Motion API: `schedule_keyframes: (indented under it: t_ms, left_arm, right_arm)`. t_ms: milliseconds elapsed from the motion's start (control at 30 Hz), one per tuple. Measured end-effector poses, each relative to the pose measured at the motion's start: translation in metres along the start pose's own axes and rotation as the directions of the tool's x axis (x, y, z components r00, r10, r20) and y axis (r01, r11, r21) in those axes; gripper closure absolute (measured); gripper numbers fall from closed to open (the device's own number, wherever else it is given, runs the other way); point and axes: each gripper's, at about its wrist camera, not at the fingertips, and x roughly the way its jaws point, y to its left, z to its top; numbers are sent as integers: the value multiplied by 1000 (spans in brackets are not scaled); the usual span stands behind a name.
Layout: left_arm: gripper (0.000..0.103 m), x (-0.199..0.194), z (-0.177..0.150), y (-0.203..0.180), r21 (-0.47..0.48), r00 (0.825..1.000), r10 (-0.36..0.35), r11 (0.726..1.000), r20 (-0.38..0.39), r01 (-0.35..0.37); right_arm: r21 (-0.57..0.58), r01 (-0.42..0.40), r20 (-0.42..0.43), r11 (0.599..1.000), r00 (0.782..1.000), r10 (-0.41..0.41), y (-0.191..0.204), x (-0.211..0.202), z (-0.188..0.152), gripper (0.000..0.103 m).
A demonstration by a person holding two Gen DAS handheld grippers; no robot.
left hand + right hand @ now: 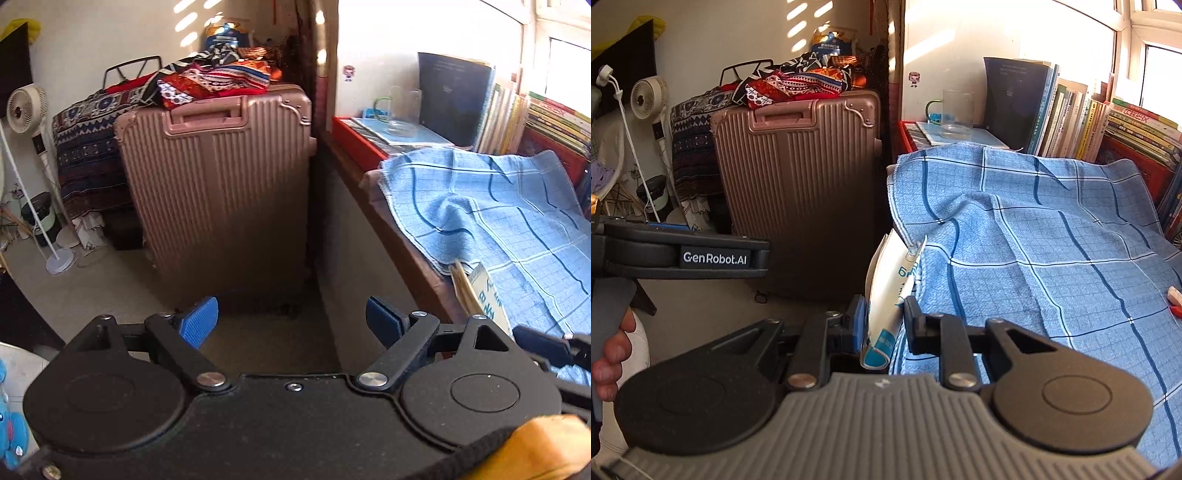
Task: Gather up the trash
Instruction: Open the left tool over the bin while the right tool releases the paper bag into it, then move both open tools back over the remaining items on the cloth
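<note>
The right tongs (883, 320) are clamped on a flat white-and-blue paper wrapper (891, 291) standing upright, long axis vertical, while the left tongs (291, 325) gape wide, holding nothing.

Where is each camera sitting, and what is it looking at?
Left wrist: sits on the left gripper, facing the pink suitcase and floor; its blue fingers stand open, empty.
Right wrist: sits on the right gripper, facing the blue checked cloth; its fingers are shut on a white wrapper; a hand holding the left gripper shows at left.
Shared: suitcase, cloth, wrapper, glass mug, books.
</note>
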Motion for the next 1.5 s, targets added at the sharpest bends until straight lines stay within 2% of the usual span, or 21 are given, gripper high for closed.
schedule_keyframes:
  t_ms: [167,333,533,633,667,800,900,967,1267,1500]
  left_arm:
    - [17,-4,-6,19,-55,999,43,998,-8,-43]
    - [17,-8,-19,32,-54,997,67,996,-42,-70]
    - [17,-6,-26,45,-78,993,88,992,-79,-94]
    - [20,-4,-25,47,-79,992,96,992,-83,-103]
    - [20,-3,-25,47,-82,992,93,992,-82,-100]
    - [23,-2,-20,45,-86,994,85,992,-70,-91]
    - [24,-1,-18,41,-73,995,75,994,-67,-80]
    - [24,0,-18,37,-59,995,72,995,-68,-76]
    - [24,5,-15,21,-43,996,39,998,-82,-42]
    - [17,9,-6,-2,-2,997,-5,1000,-78,5]
  right_arm:
    - [-35,-61,-36,998,998,59,19,9,-7,77]
    - [-29,-127,-77,992,989,124,35,20,-13,77]
    - [-5,-144,-98,990,985,143,40,29,-12,76]
    - [14,-140,-89,990,986,140,36,31,-9,71]
    - [12,-134,-86,991,987,135,35,32,-8,67]
    - [63,-132,-85,989,987,138,27,37,-3,21]
    - [115,-118,-67,986,990,126,21,39,-1,3]
    - [122,-112,-60,986,991,120,19,39,-1,0]
    - [132,-80,-60,988,994,89,5,33,-2,0]
    - [161,-58,-41,985,997,65,-17,21,-3,0]
